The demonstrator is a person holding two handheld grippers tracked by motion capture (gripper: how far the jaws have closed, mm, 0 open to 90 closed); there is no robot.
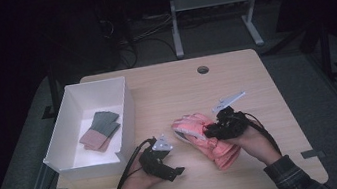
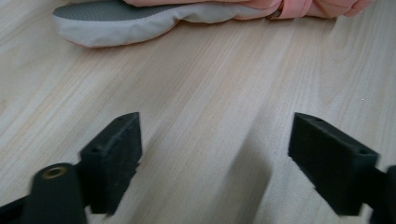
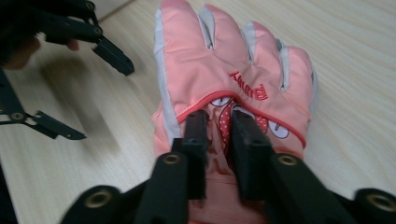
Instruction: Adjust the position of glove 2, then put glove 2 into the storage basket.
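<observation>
Pink ski glove (image 1: pixel 205 137) lay flat on bench (image 1: pixel 257 91), centre-right, long axis running from cuff under right hand-held gripper (image 3: pixel 218 135) out to fingertips. Right jaws slightly parted, straddling fabric fold at glove's back, pinch unclear. Left hand-held gripper (image 2: pixel 215 154) released, empty, just beside glove's fingertips.

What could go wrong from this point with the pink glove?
The right gripper has its jaws narrowly apart over a small fold of the pink glove; that thin pinch may slip if lifted. The left gripper stands open over bare table, touching nothing, so the glove could drag. The white box already holds folded items, which may crowd it.
</observation>
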